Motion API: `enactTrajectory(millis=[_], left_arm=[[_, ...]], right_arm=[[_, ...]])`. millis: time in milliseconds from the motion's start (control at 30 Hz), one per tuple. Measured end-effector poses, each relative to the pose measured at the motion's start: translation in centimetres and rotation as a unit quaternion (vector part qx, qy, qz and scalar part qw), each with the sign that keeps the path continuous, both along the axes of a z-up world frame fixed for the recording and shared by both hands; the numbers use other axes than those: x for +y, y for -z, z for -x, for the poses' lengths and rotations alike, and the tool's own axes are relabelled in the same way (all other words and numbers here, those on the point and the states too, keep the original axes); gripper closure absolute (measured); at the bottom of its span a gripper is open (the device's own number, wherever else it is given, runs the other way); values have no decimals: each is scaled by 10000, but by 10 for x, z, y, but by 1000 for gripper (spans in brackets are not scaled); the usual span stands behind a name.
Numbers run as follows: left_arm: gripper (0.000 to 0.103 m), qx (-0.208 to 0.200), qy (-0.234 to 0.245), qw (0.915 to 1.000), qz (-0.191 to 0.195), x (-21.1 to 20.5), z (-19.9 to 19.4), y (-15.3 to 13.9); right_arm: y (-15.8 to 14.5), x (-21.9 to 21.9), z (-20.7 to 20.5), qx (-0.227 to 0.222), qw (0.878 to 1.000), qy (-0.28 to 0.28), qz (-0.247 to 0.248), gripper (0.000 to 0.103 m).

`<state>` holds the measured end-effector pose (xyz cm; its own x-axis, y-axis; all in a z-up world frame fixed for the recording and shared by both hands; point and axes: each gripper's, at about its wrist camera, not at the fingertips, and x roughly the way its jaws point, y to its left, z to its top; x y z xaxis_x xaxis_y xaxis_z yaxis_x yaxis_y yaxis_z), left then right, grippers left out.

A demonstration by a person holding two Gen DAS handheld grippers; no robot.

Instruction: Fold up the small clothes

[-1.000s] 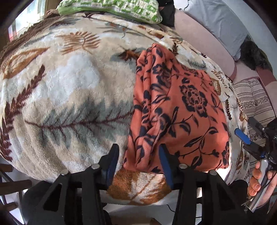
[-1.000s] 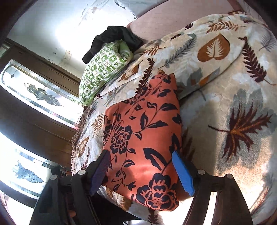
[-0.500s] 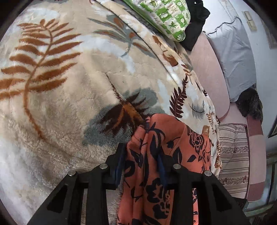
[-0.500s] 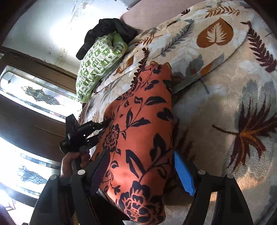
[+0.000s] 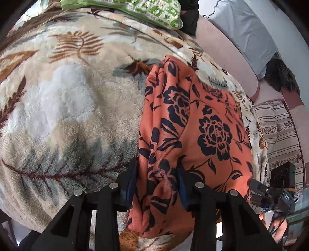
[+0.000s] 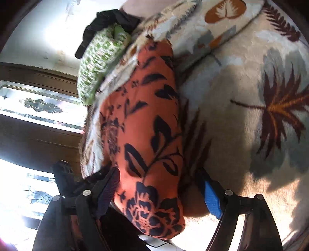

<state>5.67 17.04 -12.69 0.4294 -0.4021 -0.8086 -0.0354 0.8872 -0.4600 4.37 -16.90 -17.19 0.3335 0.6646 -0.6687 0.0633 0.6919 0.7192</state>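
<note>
Left gripper (image 5: 157,181) pinches orange garment (image 5: 195,135) — its near hem cut off

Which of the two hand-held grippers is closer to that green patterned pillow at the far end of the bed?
Neither clearly. Both hand-held grippers, left and right, sit at the near edge of the orange floral cloth, with the green pillow far beyond it.

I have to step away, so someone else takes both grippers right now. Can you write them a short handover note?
Left gripper: fingers shut on the near edge of the orange cloth with dark blue flowers, bunched between them.
Right gripper: open, fingers straddling the cloth's other near end, not pinching.
The cloth lies partly folded on the fleece leaf-print blanket.
Done: left grasp, after its jaws closed.
Left: close the right gripper, finish folding.
</note>
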Motion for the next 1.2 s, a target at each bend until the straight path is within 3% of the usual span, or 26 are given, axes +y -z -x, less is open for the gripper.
enactTrajectory(millis=[33, 100, 200, 300, 433, 733, 833, 1033, 1100, 1200], left_arm=[[56, -138, 40, 9998, -150, -4, 4, -11], [30, -468, 219, 9984, -221, -10, 10, -30], [19, -803, 294, 9960, -267, -16, 7, -46], [18, -663, 217, 9959, -571, -23, -10, -41], [18, -446, -20, 9951, -877, -24, -24, -30], [18, -677, -3, 9800, -1872, -33, -25, -33], [18, -698, 45, 9782, -1954, -34, -25, -33], [18, -662, 63, 9826, -1735, -29, -25, -32], [18, -666, 71, 9890, -1321, -22, -24, -34], [17, -672, 97, 9969, -410, -11, -22, -33]], right_arm=[[-1, -1, 5, -60, 9999, -6, -120, 20], [-8, -9, 12, -284, 9992, 75, -261, 20], [-16, -28, 12, -402, 9982, 361, -274, 20], [-19, -45, 3, -375, 9962, 631, -459, 20], [-27, -47, -12, -451, 9965, 586, -402, 20], [-20, -29, -31, -310, 9982, 457, -213, 20], [-16, -22, -34, -248, 9987, 418, -147, 20], [-16, -17, -37, -241, 9990, 364, -95, 20], [-17, -16, -39, -250, 9991, 345, -85, 20], [-17, -16, -42, -297, 9990, 315, -123, 20]])
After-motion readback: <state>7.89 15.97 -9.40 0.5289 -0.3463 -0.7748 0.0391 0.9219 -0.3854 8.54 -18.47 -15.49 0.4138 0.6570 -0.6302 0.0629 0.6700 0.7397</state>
